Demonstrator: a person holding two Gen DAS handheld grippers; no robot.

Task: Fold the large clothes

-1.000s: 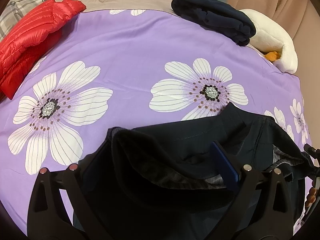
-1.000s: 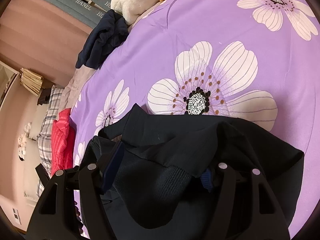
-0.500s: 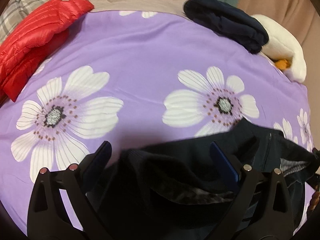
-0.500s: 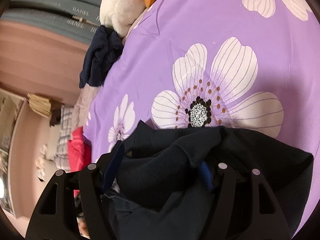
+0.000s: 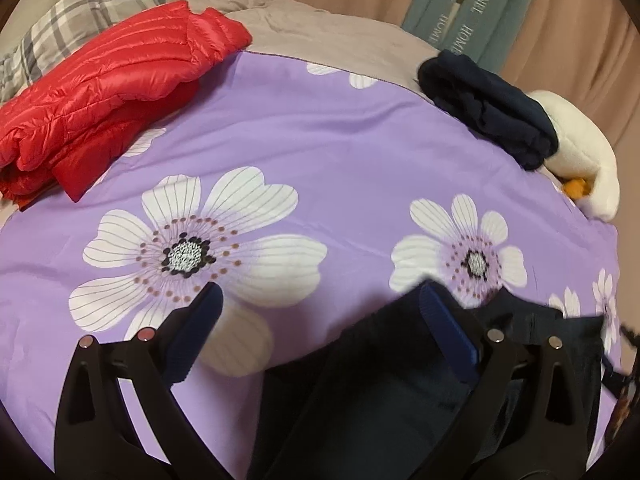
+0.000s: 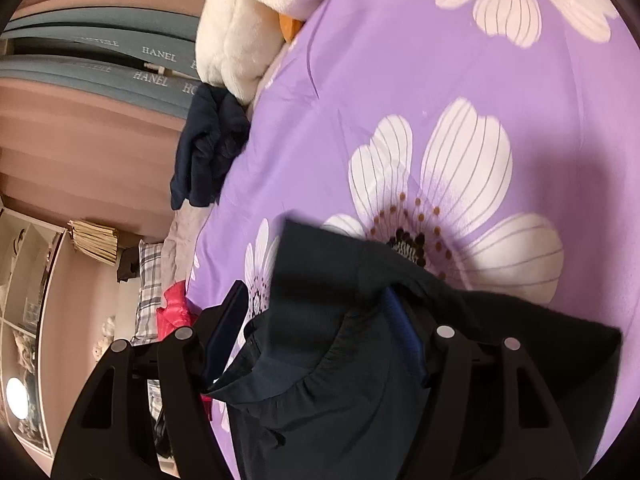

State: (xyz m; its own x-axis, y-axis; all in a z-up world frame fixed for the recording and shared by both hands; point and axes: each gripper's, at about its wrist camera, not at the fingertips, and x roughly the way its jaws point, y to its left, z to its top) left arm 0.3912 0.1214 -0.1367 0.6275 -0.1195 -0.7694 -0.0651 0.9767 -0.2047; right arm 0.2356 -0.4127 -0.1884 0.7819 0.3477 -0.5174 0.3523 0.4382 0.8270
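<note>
A dark navy jacket point(image 5: 384, 396) lies bunched on the purple flowered bedspread point(image 5: 320, 152) at the near edge. In the left wrist view it fills the lower right, under the right finger. My left gripper point(image 5: 320, 312) is open above it, with the bedspread showing between the blue pads. In the right wrist view the jacket point(image 6: 360, 380) lies between the fingers, with a flap rising in front. My right gripper point(image 6: 316, 312) is open over the jacket.
A folded red puffer jacket point(image 5: 108, 92) lies far left by plaid pillows point(image 5: 92, 8). A folded navy garment point(image 5: 488, 108) and a white plush toy point(image 5: 580, 160) sit at the far right. Curtains and teal towels point(image 5: 460, 8) hang behind.
The left gripper has pulled up and left off the jacket, so the bedspread now shows between its fingers. The right view has tilted and the jacket flap has shifted.
</note>
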